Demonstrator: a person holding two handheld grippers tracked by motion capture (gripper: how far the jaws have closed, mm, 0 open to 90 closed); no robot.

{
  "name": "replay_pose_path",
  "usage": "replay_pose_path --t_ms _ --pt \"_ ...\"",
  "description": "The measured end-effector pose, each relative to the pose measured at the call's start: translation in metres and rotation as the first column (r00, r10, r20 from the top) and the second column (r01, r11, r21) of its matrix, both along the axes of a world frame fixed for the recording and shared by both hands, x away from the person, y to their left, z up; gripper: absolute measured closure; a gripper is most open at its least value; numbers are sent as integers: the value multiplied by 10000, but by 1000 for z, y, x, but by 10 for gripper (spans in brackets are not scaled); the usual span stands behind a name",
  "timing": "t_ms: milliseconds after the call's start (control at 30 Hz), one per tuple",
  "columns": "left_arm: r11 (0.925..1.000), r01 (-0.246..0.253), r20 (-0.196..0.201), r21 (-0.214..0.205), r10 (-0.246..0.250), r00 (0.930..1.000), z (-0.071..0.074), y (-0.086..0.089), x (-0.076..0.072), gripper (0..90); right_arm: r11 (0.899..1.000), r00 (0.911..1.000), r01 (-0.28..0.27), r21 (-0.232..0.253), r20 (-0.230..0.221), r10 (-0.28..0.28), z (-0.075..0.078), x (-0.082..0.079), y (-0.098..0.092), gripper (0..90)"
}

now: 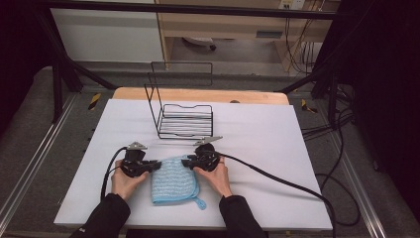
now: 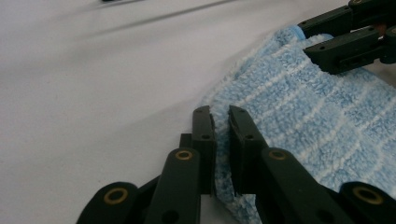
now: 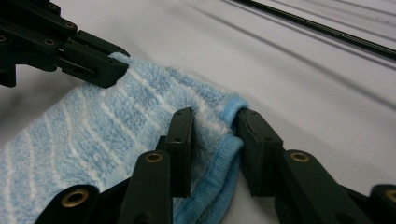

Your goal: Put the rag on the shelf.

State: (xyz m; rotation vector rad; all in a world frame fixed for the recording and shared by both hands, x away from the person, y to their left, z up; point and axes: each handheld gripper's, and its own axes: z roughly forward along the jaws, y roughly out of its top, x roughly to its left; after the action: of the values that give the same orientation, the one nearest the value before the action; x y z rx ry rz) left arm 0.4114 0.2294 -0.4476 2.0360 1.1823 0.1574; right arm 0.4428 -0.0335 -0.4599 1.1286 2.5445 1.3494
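Simply fluffy blue white-striped cloth (image 1: pixel 174 179), folded, blue-hemmed, corner loop.

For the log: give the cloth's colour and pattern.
Light blue cloth with thin white stripes and a blue hem; clearest in the right gripper view.

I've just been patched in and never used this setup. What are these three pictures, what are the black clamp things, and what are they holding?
A person holds a hand-operated gripper in each hand; there is no robot arm. The high view looks down on the white table: left gripper, right gripper, a blue striped towel between them, and a black wire rack behind. The other two views come from cameras riding on each gripper. The left one's fingers pinch a towel edge; the right one's fingers straddle a bunched corner, which fills the gap between them.
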Motion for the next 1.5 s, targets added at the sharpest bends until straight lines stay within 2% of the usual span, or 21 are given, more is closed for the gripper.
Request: replay_pose_path --t_ms 200,400,600,900,1033,1167,1333,1500 --pt "10000 73 72 -23 -73 9999 -1 1 -1 814 9999 9998 111 10 -190 -111 1 0 -1 784" --pt "9999 44 154 -129 -42 9999 0 3 -2 817 9975 9971 496 501 -600 -466 1 0 -8 820" --pt "9996 26 324 -296 -16 9995 4 6 -5 818 9968 9975 554 571 -463 -528 4 -3 -10 825" --pt "9966 103 1007 -819 -20 9949 17 10 -14 818 9940 9977 670 864 39 -676 18 -13 -13 825" --pt "9960 128 1436 -886 0 9896 23 9 -20 818 9919 9965 735 1040 320 -772 25 -19 -16 825" --pt "9935 127 1796 -1129 78 9837 31 10 -26 817 9889 9940 791 1257 658 -878 33 -26 -18 826" --pt "9911 150 2435 -1326 179 9697 44 11 -33 818 9847 9884 801 1550 1152 -985 46 -35 -22 827" --pt "9865 310 2841 -1610 163 9587 56 9 -39 818 9803 9813 795 1808 1586 -1089 59 -42 -26 828"
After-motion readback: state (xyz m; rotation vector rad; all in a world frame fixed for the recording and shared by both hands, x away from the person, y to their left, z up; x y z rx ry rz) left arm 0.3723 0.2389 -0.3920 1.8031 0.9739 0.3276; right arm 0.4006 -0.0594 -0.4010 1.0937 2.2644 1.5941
